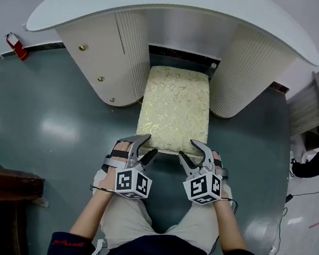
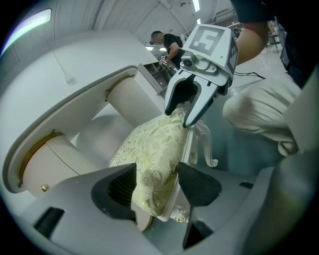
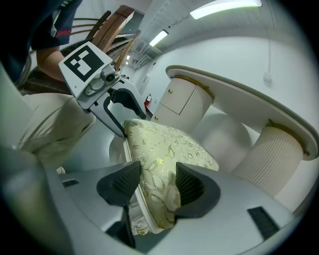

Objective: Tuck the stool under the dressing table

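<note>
Though close, stool legs mostly unseen

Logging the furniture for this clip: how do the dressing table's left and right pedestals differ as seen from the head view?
The left pedestal has a smooth flat front panel; the right pedestal shows only ribbing. The left pedestal carries three gold knobs; none show on the right pedestal. Both are cream, stand under the white tabletop and flank the stool.
</note>
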### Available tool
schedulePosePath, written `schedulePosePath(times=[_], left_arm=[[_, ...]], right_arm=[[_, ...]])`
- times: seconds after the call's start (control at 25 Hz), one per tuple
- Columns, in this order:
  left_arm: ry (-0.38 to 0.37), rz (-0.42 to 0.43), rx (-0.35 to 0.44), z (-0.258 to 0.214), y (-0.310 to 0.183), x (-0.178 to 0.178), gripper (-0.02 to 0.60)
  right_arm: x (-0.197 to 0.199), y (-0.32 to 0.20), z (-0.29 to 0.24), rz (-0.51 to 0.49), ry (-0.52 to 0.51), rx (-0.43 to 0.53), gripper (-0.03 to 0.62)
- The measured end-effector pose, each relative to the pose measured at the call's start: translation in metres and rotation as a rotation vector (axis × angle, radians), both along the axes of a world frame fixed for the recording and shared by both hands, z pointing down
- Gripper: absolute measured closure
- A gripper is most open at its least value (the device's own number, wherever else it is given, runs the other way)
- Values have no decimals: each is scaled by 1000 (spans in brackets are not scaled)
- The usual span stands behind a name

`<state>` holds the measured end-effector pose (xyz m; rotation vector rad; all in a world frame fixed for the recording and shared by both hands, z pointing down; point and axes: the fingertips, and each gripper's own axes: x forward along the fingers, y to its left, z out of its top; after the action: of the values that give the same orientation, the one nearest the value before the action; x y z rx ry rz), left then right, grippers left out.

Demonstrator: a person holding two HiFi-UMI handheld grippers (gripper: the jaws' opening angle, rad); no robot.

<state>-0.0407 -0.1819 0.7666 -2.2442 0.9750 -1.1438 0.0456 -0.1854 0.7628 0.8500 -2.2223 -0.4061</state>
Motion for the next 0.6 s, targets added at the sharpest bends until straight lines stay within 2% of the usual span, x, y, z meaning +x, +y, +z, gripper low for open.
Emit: schedulePosePath(times=[0.16,0.36,0.6], left_arm=[[21,0,-1,0,-1,0,321],[64,-16,-45,2,-3,-2,321],[65,-4,-74,2,-3,0,321]], right_arm=[[0,-2,0,6,-3,7,367],[-1,-3,1,14,-5,-9,367],[-1,-4,0,24,-15,-8,368]])
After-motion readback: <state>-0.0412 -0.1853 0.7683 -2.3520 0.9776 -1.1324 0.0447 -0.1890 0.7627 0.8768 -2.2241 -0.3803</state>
